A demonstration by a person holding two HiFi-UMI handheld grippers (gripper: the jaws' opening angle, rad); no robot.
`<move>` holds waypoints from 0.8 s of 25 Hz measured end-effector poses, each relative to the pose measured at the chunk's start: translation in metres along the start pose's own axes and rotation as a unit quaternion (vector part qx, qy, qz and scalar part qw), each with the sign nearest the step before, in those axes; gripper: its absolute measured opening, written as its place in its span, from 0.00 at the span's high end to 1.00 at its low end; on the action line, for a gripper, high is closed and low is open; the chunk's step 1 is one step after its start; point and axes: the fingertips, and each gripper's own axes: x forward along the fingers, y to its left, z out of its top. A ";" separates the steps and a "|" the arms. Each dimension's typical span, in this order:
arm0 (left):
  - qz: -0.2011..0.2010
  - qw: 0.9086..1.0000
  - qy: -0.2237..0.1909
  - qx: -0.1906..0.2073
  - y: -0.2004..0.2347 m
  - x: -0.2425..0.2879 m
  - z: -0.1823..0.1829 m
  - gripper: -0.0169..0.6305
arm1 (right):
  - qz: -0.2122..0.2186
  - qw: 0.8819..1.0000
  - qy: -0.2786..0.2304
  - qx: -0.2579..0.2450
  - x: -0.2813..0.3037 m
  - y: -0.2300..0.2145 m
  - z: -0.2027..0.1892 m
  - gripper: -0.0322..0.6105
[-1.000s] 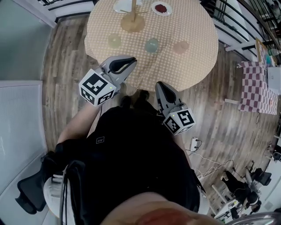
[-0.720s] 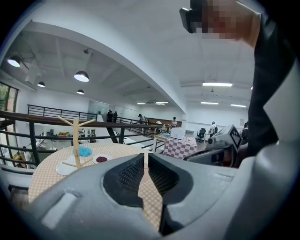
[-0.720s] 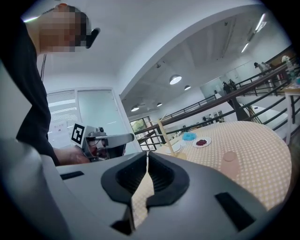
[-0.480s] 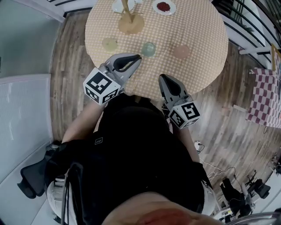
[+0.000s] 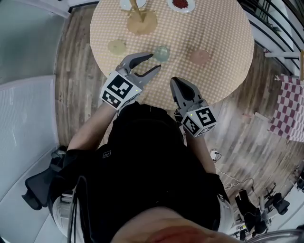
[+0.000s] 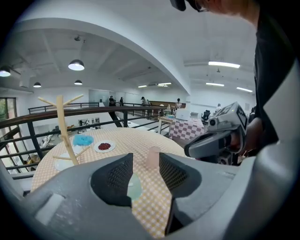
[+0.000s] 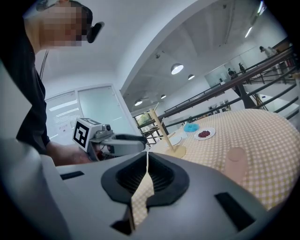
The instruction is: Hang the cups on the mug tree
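The left tongs (image 5: 155,62) have just been opening and hold nothing. The green cup (image 5: 162,52) stands just ahead on the worktop (image 5: 218,42). A crooked push could knock it over. The right tongs (image 5: 176,84) are closed and empty.

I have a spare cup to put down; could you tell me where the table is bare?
Bare cloth lies right of the pink cup, out to the table rim, and in the middle between the teal cup and the red-filled dish. It is crowded around the mug tree.
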 end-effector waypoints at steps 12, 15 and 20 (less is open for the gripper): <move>-0.028 0.987 0.143 0.068 0.033 0.069 -0.071 0.53 | -0.008 0.999 0.031 0.043 0.018 -0.025 -0.040 0.92; -0.041 0.981 0.171 0.076 0.037 0.079 -0.085 0.48 | -0.010 0.998 0.030 0.049 0.022 -0.024 -0.042 0.92; -0.065 0.972 0.206 0.096 0.042 0.097 -0.098 0.47 | -0.017 0.998 0.030 0.059 0.023 -0.029 -0.043 0.92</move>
